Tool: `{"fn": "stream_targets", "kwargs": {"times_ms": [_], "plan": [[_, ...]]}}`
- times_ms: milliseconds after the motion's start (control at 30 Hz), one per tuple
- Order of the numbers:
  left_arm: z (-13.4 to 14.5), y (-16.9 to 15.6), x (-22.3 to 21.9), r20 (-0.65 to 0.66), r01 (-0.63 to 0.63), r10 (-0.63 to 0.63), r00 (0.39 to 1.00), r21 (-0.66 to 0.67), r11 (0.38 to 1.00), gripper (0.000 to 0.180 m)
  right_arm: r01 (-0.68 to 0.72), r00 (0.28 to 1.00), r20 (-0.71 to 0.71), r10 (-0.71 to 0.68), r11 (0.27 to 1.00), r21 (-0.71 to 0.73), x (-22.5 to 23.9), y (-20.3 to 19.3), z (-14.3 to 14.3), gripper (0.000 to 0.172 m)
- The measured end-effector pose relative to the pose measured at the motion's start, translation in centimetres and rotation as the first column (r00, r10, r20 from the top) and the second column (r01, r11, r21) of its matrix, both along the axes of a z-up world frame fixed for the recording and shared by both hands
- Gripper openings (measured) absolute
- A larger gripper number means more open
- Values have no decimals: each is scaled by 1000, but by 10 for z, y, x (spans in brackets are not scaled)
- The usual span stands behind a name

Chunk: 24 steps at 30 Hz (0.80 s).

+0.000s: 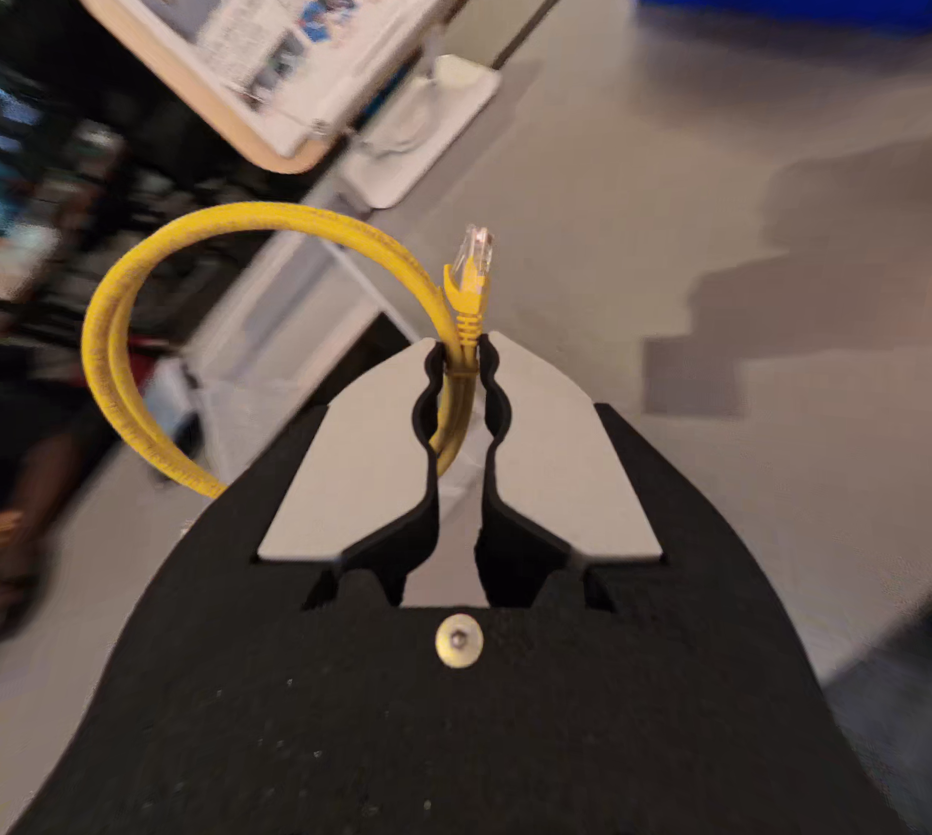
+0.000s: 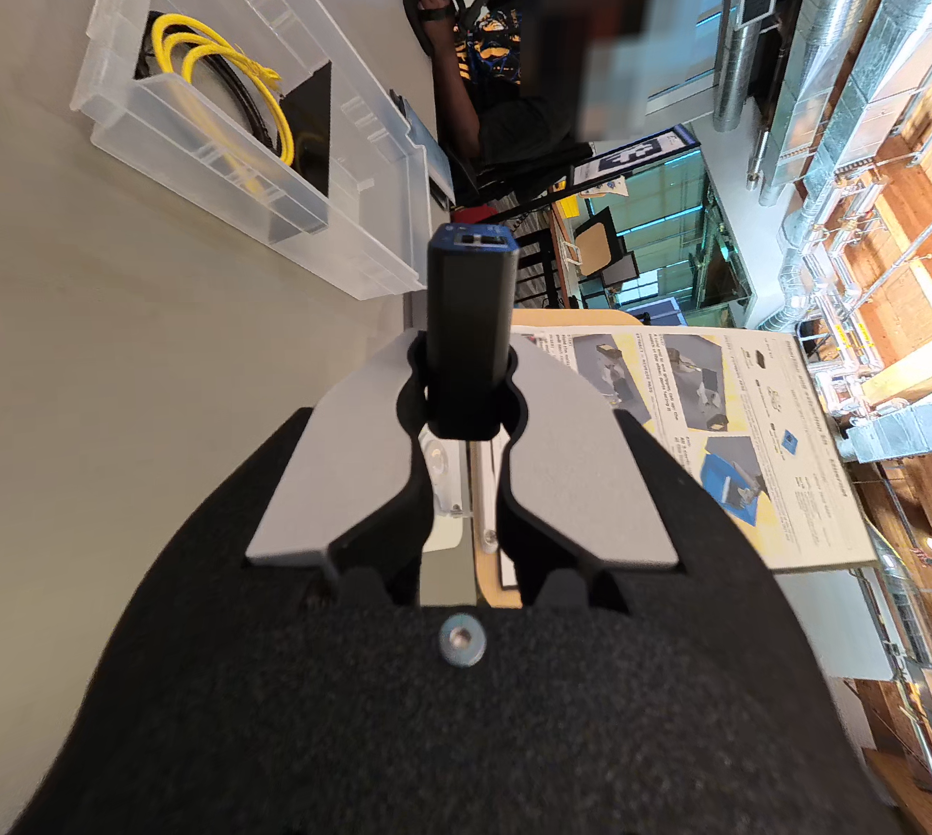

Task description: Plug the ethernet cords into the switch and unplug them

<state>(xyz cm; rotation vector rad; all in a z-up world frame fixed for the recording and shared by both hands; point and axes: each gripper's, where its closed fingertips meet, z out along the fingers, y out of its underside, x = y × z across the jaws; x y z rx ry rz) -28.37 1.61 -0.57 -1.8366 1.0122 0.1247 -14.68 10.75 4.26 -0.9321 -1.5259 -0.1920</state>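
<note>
My left gripper [image 1: 460, 347] clamped on doubled yellow ethernet cord [image 1: 456, 387], clear plug [image 1: 474, 251] poking past the tips over the grey table [image 1: 630, 206], my right gripper [image 2: 464, 357] pinching the black switch [image 2: 469, 332] upright, ports facing away, more yellow cords [image 2: 222, 65] in clear bin [image 2: 212, 175].

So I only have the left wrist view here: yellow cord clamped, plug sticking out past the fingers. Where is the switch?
Observer: In the right hand-held gripper, a dark block-shaped switch clamped between both fingers.
Operator: Which way do its ports face?
Observer: Away from the camera, on the blue end face; nothing is plugged into it.
Operator: Any more cords around?
Observer: Yes, more yellow cords lie coiled in a clear plastic bin on the table, up left in the right wrist view.
Operator: And my cord?
Observer: The left hand-held gripper pinches the yellow cord just behind its plug.
</note>
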Motion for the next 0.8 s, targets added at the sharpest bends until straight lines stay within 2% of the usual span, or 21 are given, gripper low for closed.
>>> {"fn": "stream_targets", "kwargs": {"times_ms": [67,200,333,567,800], "plan": [[12,12,2,-140,-36,56,989,143,989,13,-15,1000,23,16,1000,-24,-5,-3,-7,25],[29,26,26,-326,38,71,943,314,949,13,0,994,105,2,1000,-17,-11,-3,-20,25],[39,42,36,-502,112,166,849,478,871,13,7,992,124,-8,1000,5,-12,-2,-24,25],[39,49,60,-561,190,201,803,560,807,13,10,993,119,-7,1000,-26,-13,3,-31,25],[36,52,69,-562,190,193,804,551,813,13,26,990,136,-23,999,-21,-14,6,-35,25]]}}
